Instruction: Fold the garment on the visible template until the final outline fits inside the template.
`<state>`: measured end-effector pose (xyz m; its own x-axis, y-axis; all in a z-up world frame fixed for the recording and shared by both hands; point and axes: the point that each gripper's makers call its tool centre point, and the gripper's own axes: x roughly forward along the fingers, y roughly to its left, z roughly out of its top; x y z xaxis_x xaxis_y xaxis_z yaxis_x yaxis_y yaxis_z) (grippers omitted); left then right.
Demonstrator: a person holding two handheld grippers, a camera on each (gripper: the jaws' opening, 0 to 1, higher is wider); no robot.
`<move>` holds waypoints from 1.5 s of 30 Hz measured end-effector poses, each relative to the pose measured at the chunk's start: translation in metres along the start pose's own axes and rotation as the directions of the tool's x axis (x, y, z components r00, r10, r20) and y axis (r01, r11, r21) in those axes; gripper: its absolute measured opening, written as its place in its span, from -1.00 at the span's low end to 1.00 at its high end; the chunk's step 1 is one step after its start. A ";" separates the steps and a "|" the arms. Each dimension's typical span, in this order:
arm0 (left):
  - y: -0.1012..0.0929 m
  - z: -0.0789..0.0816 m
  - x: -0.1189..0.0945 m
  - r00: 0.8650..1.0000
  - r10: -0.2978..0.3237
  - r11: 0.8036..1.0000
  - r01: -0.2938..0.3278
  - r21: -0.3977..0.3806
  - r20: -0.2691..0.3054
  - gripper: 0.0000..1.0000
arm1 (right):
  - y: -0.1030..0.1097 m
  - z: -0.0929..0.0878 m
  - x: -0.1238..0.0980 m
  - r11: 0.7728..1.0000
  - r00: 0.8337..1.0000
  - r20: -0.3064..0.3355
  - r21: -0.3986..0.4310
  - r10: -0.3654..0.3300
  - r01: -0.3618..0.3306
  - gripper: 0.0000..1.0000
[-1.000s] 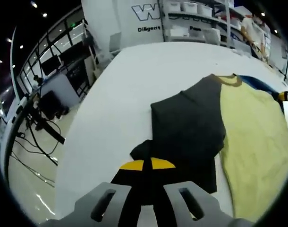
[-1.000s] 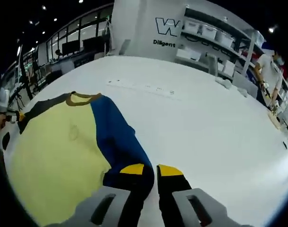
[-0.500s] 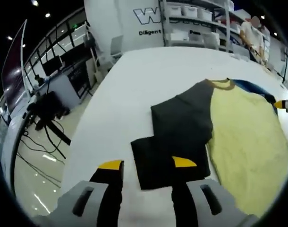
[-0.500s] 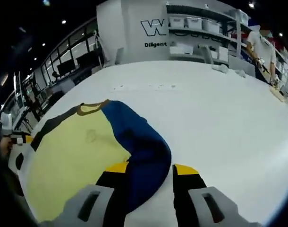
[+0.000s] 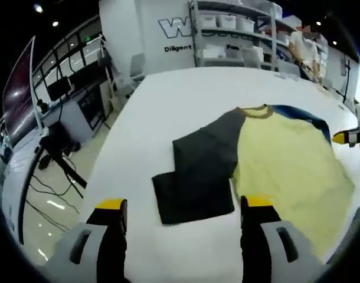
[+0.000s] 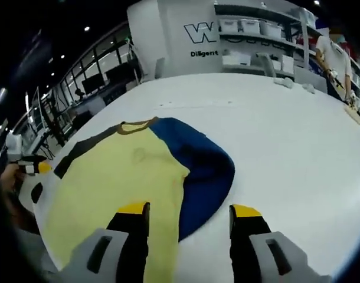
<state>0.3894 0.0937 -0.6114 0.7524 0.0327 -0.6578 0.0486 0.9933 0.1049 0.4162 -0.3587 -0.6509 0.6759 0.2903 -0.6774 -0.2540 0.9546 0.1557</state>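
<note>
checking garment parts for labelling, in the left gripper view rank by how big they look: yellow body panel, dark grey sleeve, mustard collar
1. yellow body panel
2. dark grey sleeve, folded over itself, so it shows less than its full size
3. mustard collar, far smaller

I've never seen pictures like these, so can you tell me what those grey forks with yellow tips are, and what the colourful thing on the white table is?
Those forks are grippers, a bit like big tongs. A person holds one in each hand, and a small camera rides on each, looking forward between its two jaws. So one round picture is the left gripper view and the other the right gripper view.

The left gripper and the right gripper are both open and hold nothing.

On the white table lies a shirt, flat. Its body is yellow, one sleeve is dark grey and folded in beside the yellow, and the other sleeve is blue, curled in against the yellow.

Behind the table stand shelves with white boxes.
</note>
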 end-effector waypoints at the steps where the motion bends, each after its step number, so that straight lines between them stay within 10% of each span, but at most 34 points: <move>1: -0.001 0.001 -0.001 1.000 0.000 1.000 0.000 0.004 0.001 0.65 | 0.001 -0.002 -0.001 1.000 1.000 -0.003 0.000 0.003 -0.003 0.05; 18: -0.035 0.003 -0.021 0.996 -0.092 0.993 0.091 0.073 0.012 0.98 | 0.022 -0.022 -0.038 0.999 0.999 -0.033 0.029 0.040 -0.040 0.52; 45: -0.112 -0.005 -0.060 0.960 -0.279 0.953 0.276 0.127 0.009 0.93 | 0.048 -0.097 -0.076 0.997 0.984 -0.162 0.036 0.077 -0.072 0.38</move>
<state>0.3356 -0.0192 -0.5878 0.7151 -0.2470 -0.6539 0.3375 0.9412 0.0137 0.2852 -0.3412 -0.6617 0.5334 0.3485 -0.7707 -0.2767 0.9329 0.2304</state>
